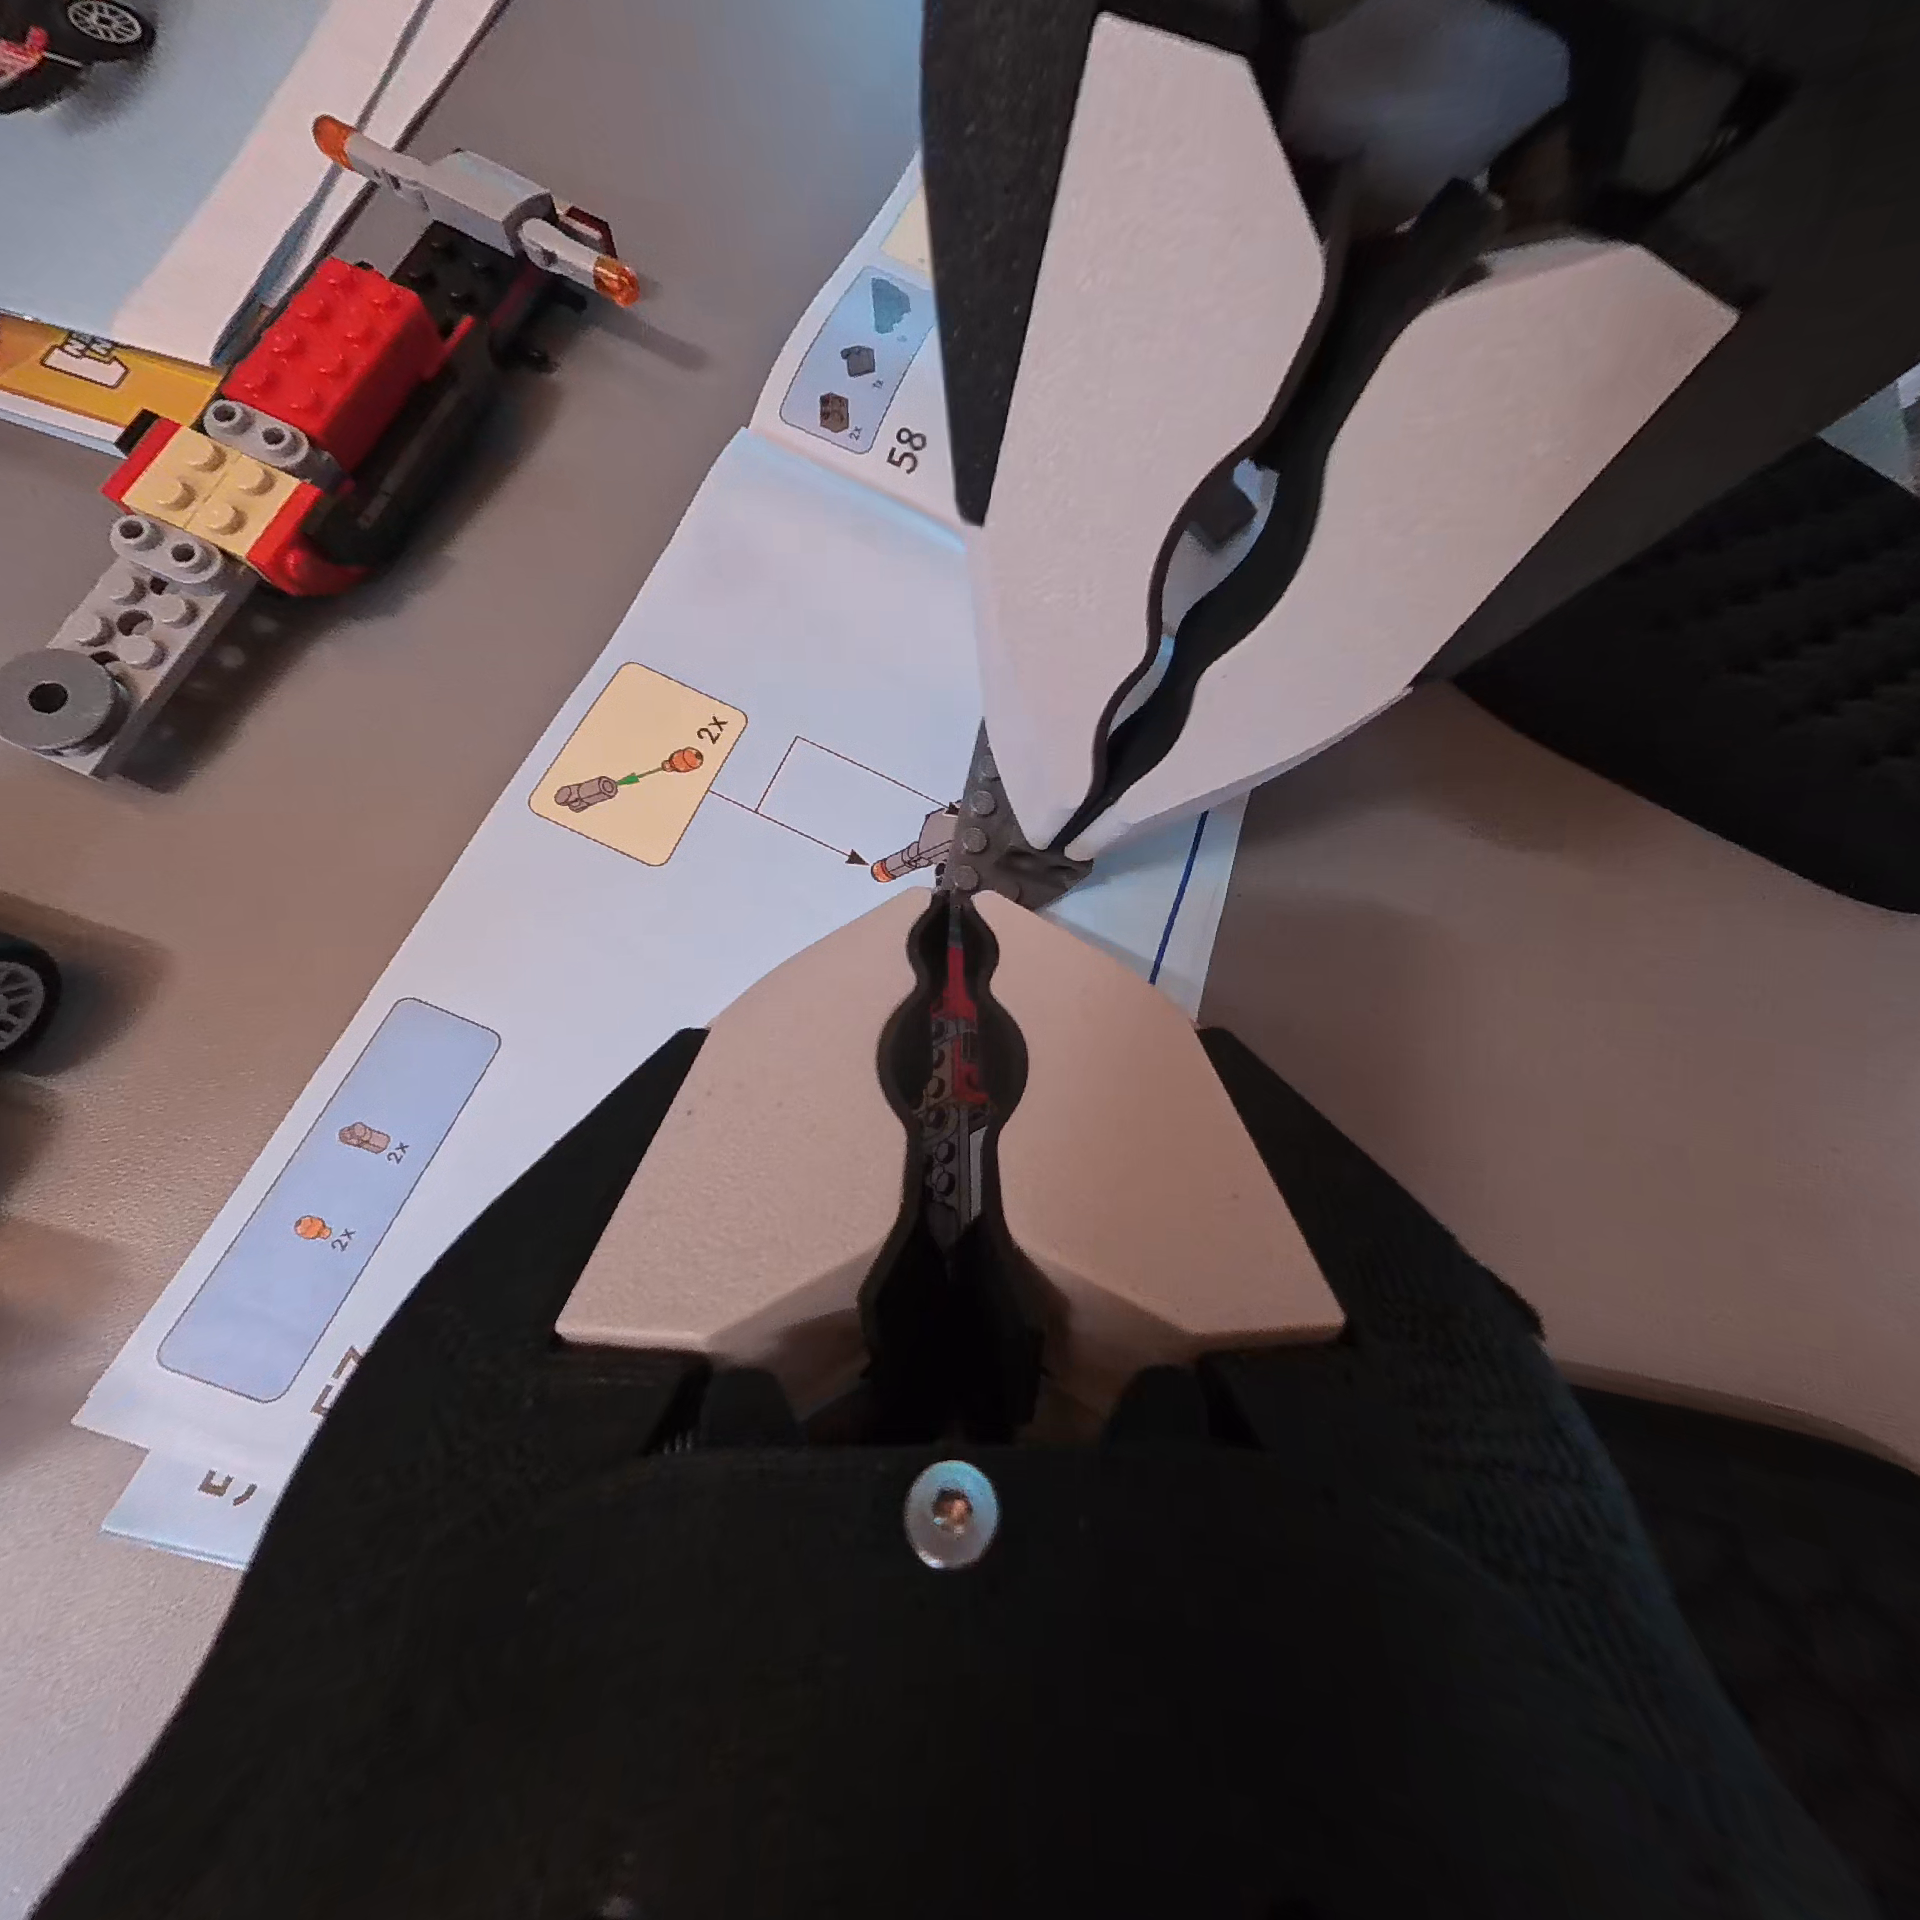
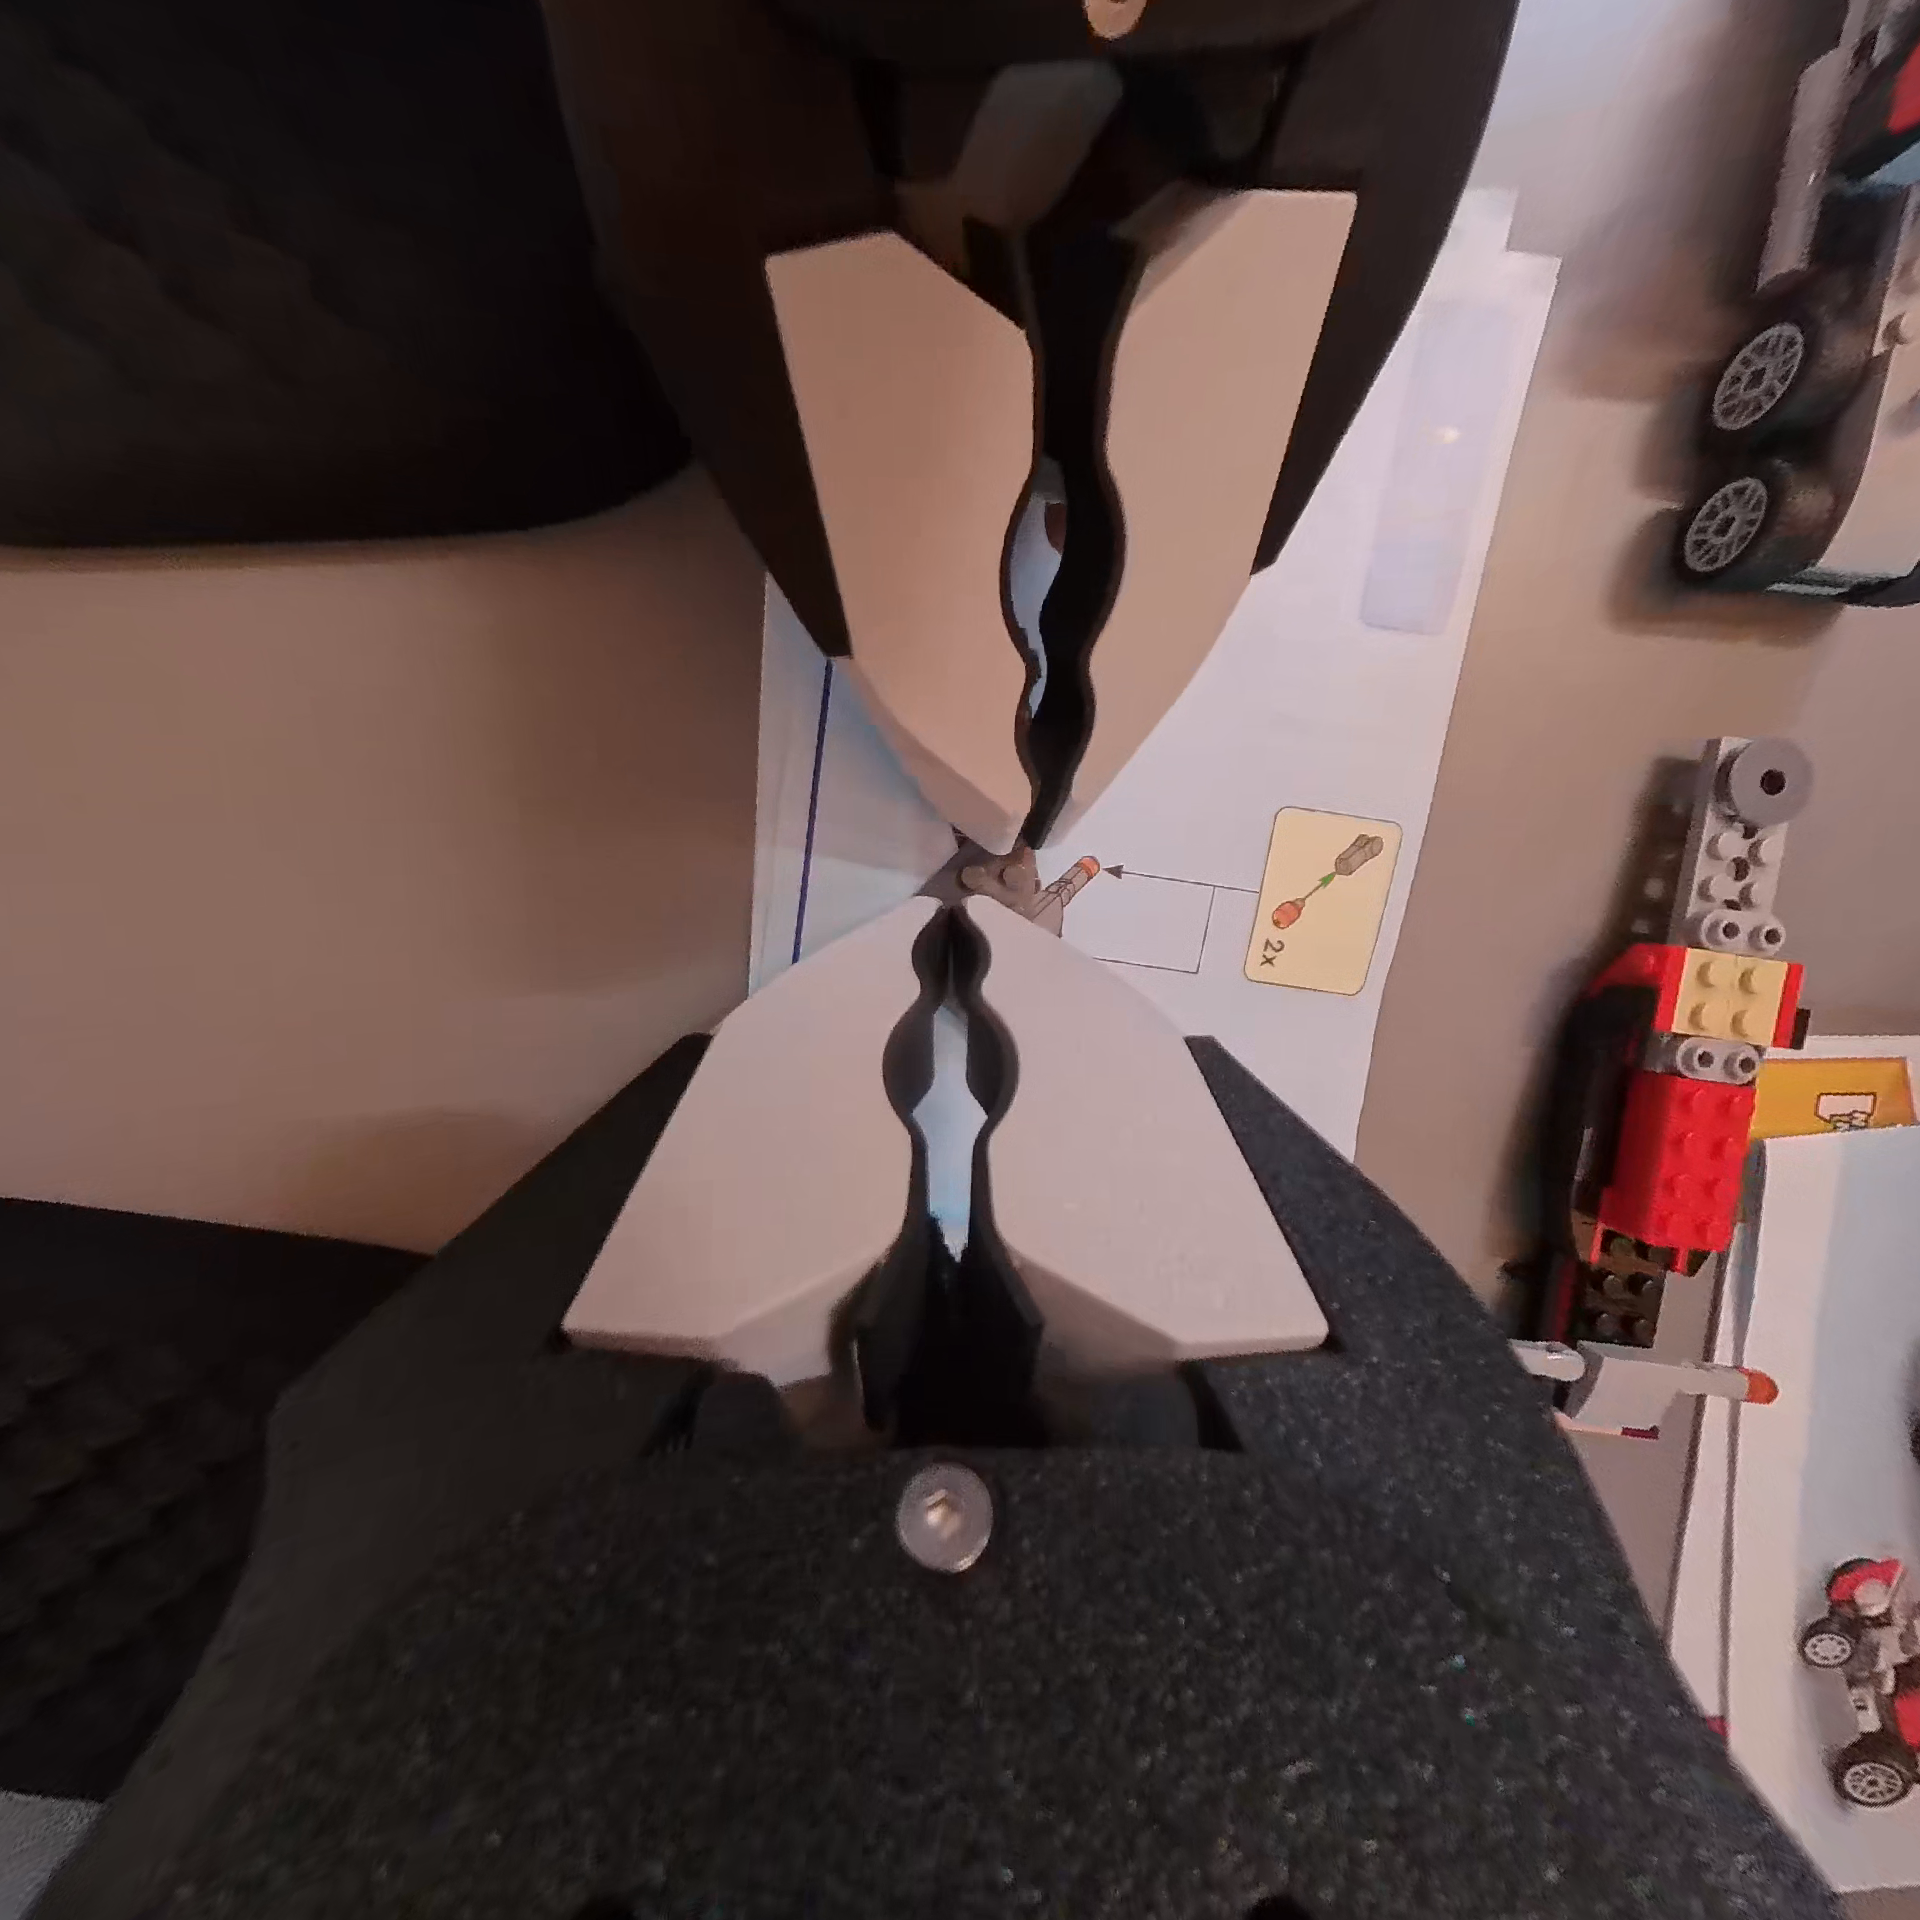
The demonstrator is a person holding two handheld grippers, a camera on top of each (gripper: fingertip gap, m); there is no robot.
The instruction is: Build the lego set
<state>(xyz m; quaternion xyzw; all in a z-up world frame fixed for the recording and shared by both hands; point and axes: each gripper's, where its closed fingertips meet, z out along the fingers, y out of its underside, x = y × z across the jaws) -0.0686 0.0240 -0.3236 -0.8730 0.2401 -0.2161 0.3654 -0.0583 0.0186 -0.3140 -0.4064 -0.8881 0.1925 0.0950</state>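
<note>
in the left wrist view, going left to right: a black wheel (image 1: 21, 1003) peeks in at the left edge. in the upper left sits the red lego truck (image 1: 301, 436), half built, with a grey plate and a round grey disc sticking out at its lower end and two grey tubes with orange tips at its top end. it lies on the grey table (image 1: 468, 644), and bare table lies between the truck and the open instruction book (image 1: 665, 935). the book runs from the lower left up to the top middle.

in the middle, the left gripper (image 1: 951, 909) comes up from the bottom. its white fingers are pressed together on a small grey studded plate (image 1: 982, 842), which is held above the book. the right gripper (image 1: 1070, 836) comes down from the top, tips closed and pinching the same plate from the other side. the two grippers meet tip to tip. to the right the table edge curves, and past it is something dark.

in the right wrist view, the dark area and the table edge are on the left. the right gripper (image 2: 951, 914) rises from the bottom and the left gripper (image 2: 1023, 831) hangs from the top, both shut on the studded plate (image 2: 987, 878). along the right edge are a grey car with wheels (image 2: 1766, 416), the truck (image 2: 1683, 1122), and a small buggy (image 2: 1860, 1652) in the lower right.
</note>
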